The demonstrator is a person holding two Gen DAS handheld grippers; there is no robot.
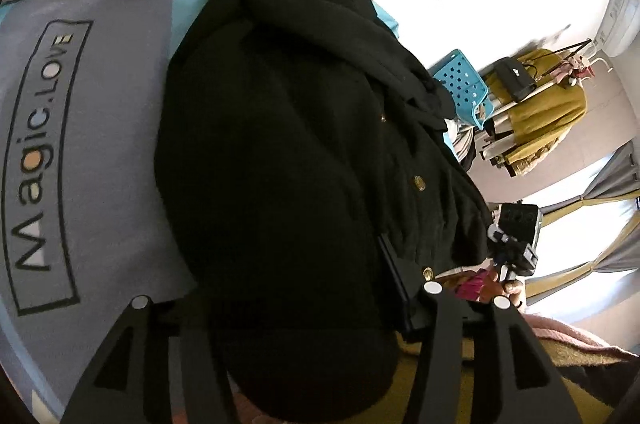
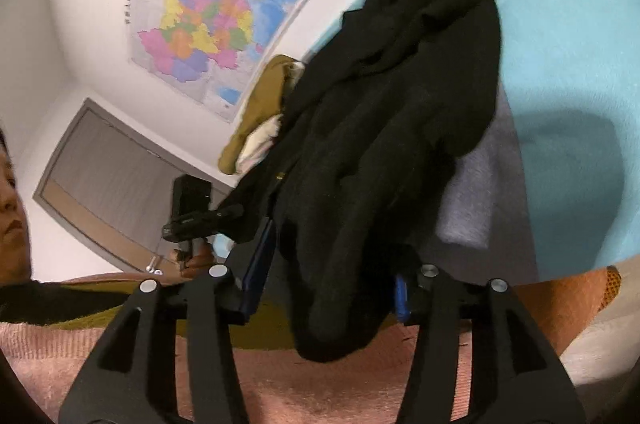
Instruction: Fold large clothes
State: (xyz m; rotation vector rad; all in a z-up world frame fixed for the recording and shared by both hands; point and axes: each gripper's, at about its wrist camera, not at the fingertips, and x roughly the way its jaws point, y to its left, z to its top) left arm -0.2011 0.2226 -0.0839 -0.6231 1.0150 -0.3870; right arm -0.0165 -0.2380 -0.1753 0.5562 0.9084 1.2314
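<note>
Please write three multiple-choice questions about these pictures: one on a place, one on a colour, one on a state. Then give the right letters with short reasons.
1. Where does the black coat lie?
A. partly over the grey printed garment
B. on a clothes rack
C. on the floor

2. What colour are the coat's buttons?
A. white
B. gold
C. red

3. What is the state of the right gripper?
A. open and away from all cloth
B. black cloth between its jaws
C. holding a book

Answers: 1 A, the coat covers the grey garment's edge. 2 B, they shine gold. 3 B, the coat hangs between its jaws.
</note>
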